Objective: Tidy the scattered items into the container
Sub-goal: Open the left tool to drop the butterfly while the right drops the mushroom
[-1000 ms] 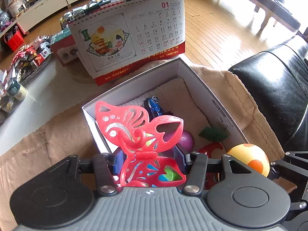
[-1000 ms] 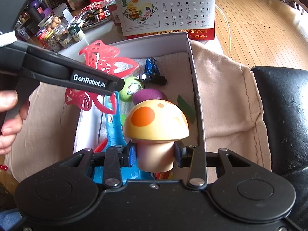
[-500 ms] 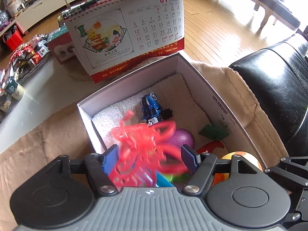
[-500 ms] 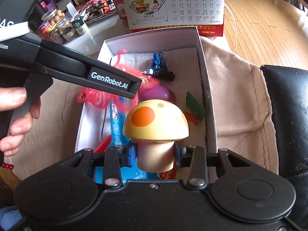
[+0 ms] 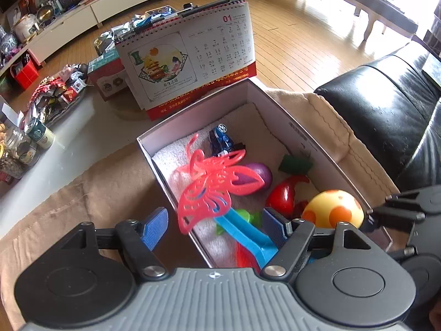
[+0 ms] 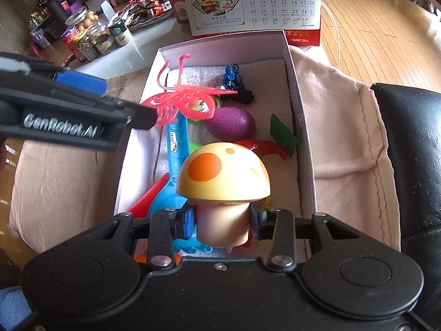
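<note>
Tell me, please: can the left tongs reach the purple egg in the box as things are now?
Probably not directly. The left tongs are open and empty, but the pink butterfly lies over part of the purple egg, between tongs and egg. Reaching in from the side may still work.

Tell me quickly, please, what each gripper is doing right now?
Left gripper: open, jaws just opening; red butterfly released over box.
Right gripper: shut on mushroom toy.

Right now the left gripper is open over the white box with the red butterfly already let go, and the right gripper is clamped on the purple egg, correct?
Not quite. The right gripper is clamped on the mushroom toy, not the purple egg, which lies loose in the white box, as the right wrist view shows. The left gripper is indeed open, with the red butterfly released.
</note>
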`<state>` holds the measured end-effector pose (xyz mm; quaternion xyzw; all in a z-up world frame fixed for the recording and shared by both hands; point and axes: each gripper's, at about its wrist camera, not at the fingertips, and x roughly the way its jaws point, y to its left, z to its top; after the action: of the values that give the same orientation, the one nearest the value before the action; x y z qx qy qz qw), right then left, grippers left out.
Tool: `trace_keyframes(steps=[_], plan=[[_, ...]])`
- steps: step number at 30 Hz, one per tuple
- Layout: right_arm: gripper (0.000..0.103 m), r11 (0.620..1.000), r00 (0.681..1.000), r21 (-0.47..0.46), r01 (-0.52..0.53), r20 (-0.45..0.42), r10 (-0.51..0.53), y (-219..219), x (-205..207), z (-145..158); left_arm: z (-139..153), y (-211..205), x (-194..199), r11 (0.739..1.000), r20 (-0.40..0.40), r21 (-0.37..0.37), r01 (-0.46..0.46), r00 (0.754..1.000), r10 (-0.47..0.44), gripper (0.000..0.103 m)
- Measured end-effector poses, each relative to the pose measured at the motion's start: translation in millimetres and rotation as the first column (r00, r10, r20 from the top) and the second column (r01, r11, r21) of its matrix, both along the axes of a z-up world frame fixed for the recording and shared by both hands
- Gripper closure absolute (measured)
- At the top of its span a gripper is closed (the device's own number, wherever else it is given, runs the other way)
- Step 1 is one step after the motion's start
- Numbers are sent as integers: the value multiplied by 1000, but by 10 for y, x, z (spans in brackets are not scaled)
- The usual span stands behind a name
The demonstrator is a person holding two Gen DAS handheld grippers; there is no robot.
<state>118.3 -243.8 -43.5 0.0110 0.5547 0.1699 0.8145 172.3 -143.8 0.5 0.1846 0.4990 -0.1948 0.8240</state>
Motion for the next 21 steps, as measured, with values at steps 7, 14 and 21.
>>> trace_keyframes(steps=[7,14,21], plan=[[62,1000,1000,-5,-13,17,13,56,-107,104,82,88,-366,999,8,-41,-1,1000,1,27],[62,999,1000,-29,-16,-3,16,93,-171,23,116,197,-607,997,24,-77,-29,999,31,26],[62,999,1000,-48,-2,-23,0,90,-184,-49,123,308,-729,997,61,-67,-46,997,50,26]])
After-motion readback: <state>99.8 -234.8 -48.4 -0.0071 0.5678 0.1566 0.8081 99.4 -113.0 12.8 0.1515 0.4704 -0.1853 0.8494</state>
